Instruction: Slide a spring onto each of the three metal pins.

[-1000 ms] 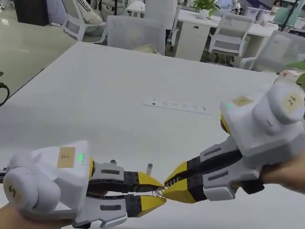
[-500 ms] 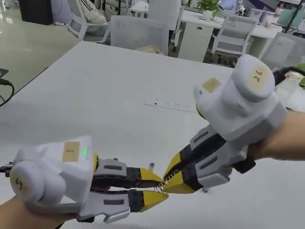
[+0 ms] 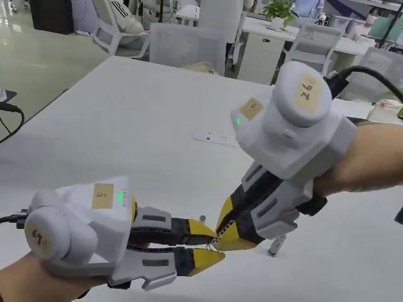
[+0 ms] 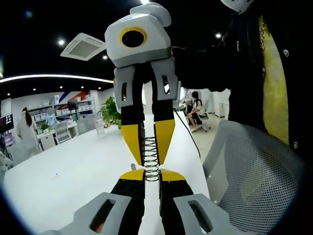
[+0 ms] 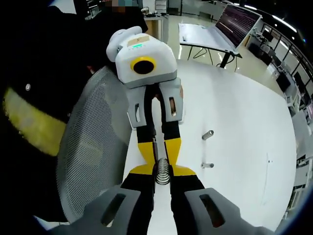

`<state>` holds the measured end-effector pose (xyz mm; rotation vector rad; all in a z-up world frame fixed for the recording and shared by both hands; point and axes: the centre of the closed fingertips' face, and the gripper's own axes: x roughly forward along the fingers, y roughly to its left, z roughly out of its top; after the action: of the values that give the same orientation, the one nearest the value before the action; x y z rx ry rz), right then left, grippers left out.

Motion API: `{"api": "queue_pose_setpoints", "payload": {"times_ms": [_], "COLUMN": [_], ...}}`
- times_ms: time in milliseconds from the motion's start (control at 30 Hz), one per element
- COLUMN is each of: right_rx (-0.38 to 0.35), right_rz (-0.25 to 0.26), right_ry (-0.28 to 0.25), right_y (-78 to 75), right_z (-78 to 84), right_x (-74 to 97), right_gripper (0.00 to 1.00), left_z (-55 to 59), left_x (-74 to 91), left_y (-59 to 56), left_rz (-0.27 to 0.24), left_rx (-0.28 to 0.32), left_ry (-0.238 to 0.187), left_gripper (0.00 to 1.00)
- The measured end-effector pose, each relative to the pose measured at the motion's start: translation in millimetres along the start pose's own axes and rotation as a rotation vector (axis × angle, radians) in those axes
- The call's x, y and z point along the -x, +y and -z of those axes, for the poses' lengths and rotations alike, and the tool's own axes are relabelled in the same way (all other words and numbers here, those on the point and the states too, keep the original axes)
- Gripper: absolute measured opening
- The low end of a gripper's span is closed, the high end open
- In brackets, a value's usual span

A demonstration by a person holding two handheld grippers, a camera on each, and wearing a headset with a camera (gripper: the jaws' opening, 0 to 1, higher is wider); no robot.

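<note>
Left tongs (image 3: pixel 217 244) clenched, apparently on pin (image 5: pixel 155 146); right tongs (image 3: pixel 221 234) grasping spring (image 4: pixel 151 156), tips meeting.

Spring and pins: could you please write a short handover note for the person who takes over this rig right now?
Left gripper: tongs shut on one pin.
Right gripper: tongs shut on a spring, its end meeting that pin.
On the table: a second pin and a third pin, both look bare; another spring sits near the right gripper.
Done: no pin finished that I can see.
Left: push this spring fully on, then fit the other two pins.
</note>
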<state>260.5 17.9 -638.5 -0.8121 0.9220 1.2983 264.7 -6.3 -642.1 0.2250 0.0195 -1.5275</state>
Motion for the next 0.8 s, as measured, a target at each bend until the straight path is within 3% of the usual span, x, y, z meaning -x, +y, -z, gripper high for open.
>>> {"api": "queue_pose_setpoints", "payload": {"times_ms": [800], "right_rx": [0.05], "right_rz": [-0.013], "right_ry": [0.067], "right_y": [-1.4], "right_z": [-7.2], "right_x": [-0.8], "right_gripper": [0.08], "left_z": [-2.9], "left_x": [-2.1], "left_y": [3.3], "left_rz": [-0.019], "left_rx": [0.007], "left_ry": [-0.019], "left_gripper": [0.03]}}
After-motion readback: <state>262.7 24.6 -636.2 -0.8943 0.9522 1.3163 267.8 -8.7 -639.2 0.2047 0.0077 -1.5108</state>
